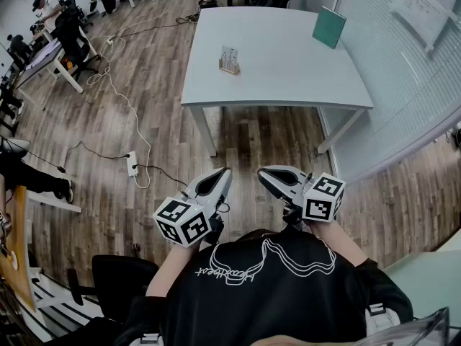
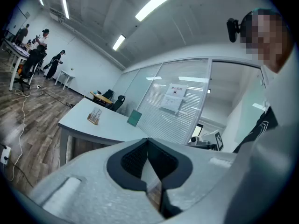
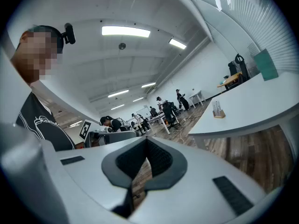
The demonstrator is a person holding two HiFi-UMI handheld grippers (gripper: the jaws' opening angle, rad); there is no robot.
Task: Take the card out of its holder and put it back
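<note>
Head view: I've got left gripper [image 1: 222, 173] & right gripper [image 1: 265, 171] both pinched closed, empty; card [image 1: 229, 55] in holder [image 1: 229, 68] on table [image 1: 288, 74], well ahead of both.

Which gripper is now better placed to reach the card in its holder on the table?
Left, by a little. The left gripper and right gripper are both shut, empty, far from the table; the card holder stands more in line with the left one.

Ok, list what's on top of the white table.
On the white table: a small wooden holder with a white card standing in it, and an upright teal board near the far right corner. The card's bottom edge is hidden inside the holder.
</note>
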